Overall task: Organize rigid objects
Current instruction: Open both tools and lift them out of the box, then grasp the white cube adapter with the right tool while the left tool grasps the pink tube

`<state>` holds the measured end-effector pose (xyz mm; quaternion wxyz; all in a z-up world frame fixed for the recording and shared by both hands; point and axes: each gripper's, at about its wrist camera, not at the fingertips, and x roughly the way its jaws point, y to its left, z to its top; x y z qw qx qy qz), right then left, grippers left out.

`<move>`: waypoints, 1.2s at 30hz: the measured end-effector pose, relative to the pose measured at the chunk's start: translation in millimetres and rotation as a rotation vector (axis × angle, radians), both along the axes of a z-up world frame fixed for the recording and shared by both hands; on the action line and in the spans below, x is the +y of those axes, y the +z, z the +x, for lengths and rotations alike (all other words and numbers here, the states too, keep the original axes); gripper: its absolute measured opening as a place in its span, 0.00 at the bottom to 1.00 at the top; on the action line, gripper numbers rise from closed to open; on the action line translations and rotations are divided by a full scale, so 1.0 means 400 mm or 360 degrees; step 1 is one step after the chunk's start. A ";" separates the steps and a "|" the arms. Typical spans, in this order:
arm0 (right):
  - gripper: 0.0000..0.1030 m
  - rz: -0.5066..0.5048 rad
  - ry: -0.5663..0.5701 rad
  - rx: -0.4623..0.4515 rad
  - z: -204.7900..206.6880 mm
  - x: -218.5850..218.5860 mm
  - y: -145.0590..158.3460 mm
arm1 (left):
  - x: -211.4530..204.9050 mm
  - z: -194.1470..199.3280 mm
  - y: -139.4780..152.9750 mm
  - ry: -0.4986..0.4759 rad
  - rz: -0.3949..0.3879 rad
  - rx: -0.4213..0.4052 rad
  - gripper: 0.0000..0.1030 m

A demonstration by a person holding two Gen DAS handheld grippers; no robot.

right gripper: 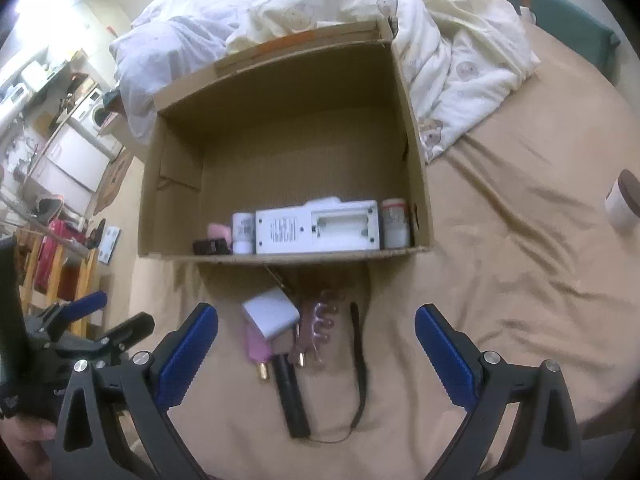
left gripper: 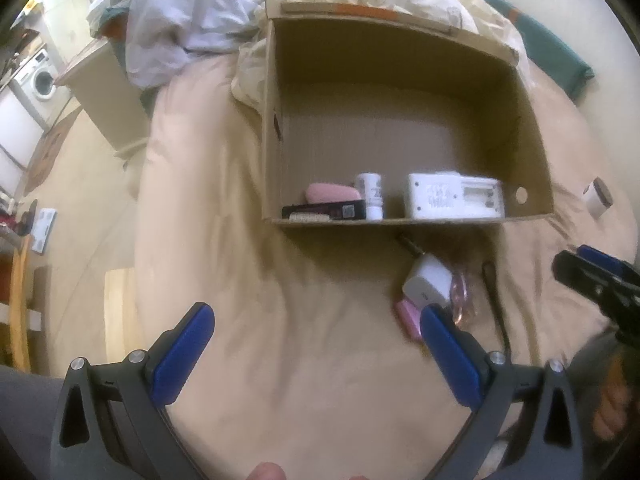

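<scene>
**Right tool nearer the loose pile, long axes running toward the box**

Right tool (right gripper: pixel 316 344) spread wide and empty, hovering low over the bed (right gripper: pixel 500 280) with the loose pile framed between its blue fingers (right gripper: pixel 188 352) in the lower middle of the right wrist view. Left tool (left gripper: pixel 318 356) likewise wide open and holding nothing, but offset: in its own view the same pile sits at lower right, just past its right-hand finger.

Still outside the cardboard box (right gripper: pixel 280 258), just in front of its near wall:
- white adapter (right gripper: pixel 272 314), resting partly on a pink block (right gripper: pixel 256 346)
- black stick (right gripper: pixel 290 396), long axis running from the bottom of the frame up toward the box
- translucent pink hair clip (right gripper: pixel 320 326), just right of the adapter
- black strap (right gripper: pixel 360 360), roughly parallel to the stick

Already in the box, lined along its near wall: white device (right gripper: pixel 318 228), small white bottle (right gripper: pixel 243 232), a pink item and a dark flat one at the left, a jar at the right (labels too blurred to read).

White jar with dark lid (right gripper: pixel 622 200) lying well apart at the right edge of the frame.

Judged the better placed for the next pick: the right tool, since the pile lies straight ahead of it. Stick and strap lie along the line of approach, so closing across their narrow width looks to need little or no wrist turn.
</scene>
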<state>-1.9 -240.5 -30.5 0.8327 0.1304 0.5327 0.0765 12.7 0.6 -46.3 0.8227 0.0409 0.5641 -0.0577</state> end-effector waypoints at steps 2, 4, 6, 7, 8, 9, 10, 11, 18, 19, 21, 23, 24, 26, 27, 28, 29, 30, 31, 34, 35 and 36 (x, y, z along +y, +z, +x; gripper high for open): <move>1.00 -0.0029 -0.0008 -0.0003 -0.008 -0.001 -0.004 | 0.004 0.003 -0.010 0.0017 0.0028 0.0010 0.99; 1.00 -0.0040 -0.0011 -0.0010 -0.010 -0.005 -0.005 | 0.011 0.008 -0.013 0.0044 0.0028 0.0014 0.99; 1.00 -0.0040 -0.0010 -0.0016 -0.009 -0.014 -0.007 | 0.017 0.012 -0.017 0.0074 0.0018 0.0027 0.99; 1.00 -0.0026 -0.0024 -0.0004 -0.006 -0.023 -0.013 | 0.018 0.014 -0.019 0.0078 0.0009 0.0039 0.99; 1.00 -0.0004 -0.0038 0.0013 -0.003 -0.032 -0.020 | 0.018 0.016 -0.022 0.0078 -0.0001 0.0055 0.99; 1.00 0.0046 -0.0048 0.0042 0.001 -0.043 -0.031 | 0.018 0.017 -0.025 0.0083 -0.0013 0.0068 0.99; 1.00 0.0104 -0.0060 0.0081 0.006 -0.054 -0.044 | 0.018 0.018 -0.027 0.0086 -0.0016 0.0073 0.99; 1.00 0.0143 -0.0073 0.0113 0.008 -0.058 -0.055 | 0.018 0.021 -0.029 0.0088 -0.0016 0.0081 0.99; 0.82 0.0371 -0.0062 0.0262 0.040 -0.050 -0.108 | 0.014 0.032 -0.042 0.0122 0.0001 0.0109 0.99; 0.82 0.0432 -0.0040 0.0298 0.047 -0.040 -0.117 | 0.017 0.034 -0.043 0.0134 0.0004 0.0113 0.99; 0.80 0.0485 0.0058 0.0365 0.067 -0.004 -0.132 | 0.028 0.042 -0.047 0.0171 -0.0004 0.0130 0.99; 0.78 0.0455 0.0156 0.0380 0.085 0.037 -0.135 | 0.041 0.049 -0.049 0.0210 -0.0019 0.0144 0.99; 0.78 0.0412 0.0201 0.0380 0.097 0.058 -0.138 | 0.049 0.052 -0.049 0.0231 -0.0027 0.0153 0.99; 0.77 0.0306 0.0273 0.0390 0.124 0.096 -0.154 | 0.066 0.056 -0.046 0.0265 -0.0041 0.0163 0.99; 0.73 0.0265 0.0308 0.0400 0.133 0.112 -0.166 | 0.072 0.055 -0.045 0.0276 -0.0045 0.0163 0.99; 0.66 0.0226 0.0359 0.0413 0.142 0.132 -0.178 | 0.078 0.055 -0.043 0.0287 -0.0048 0.0161 0.99; 0.63 0.0197 0.0411 0.0419 0.149 0.150 -0.186 | 0.084 0.053 -0.042 0.0296 -0.0050 0.0161 0.99; 0.61 0.0161 0.0480 0.0424 0.153 0.174 -0.195 | 0.090 0.053 -0.043 0.0308 -0.0053 0.0164 0.99; 0.61 0.0128 0.0532 0.0424 0.155 0.193 -0.202 | 0.092 0.053 -0.043 0.0312 -0.0056 0.0169 0.99; 0.61 -0.0018 0.0652 0.0379 0.159 0.246 -0.211 | 0.090 0.056 -0.050 0.0315 -0.0068 0.0189 0.99; 0.61 -0.0062 0.0681 0.0363 0.162 0.259 -0.214 | 0.086 0.058 -0.051 0.0310 -0.0068 0.0191 0.99; 0.61 -0.0089 0.0701 0.0359 0.166 0.268 -0.219 | 0.081 0.058 -0.052 0.0300 -0.0063 0.0191 0.99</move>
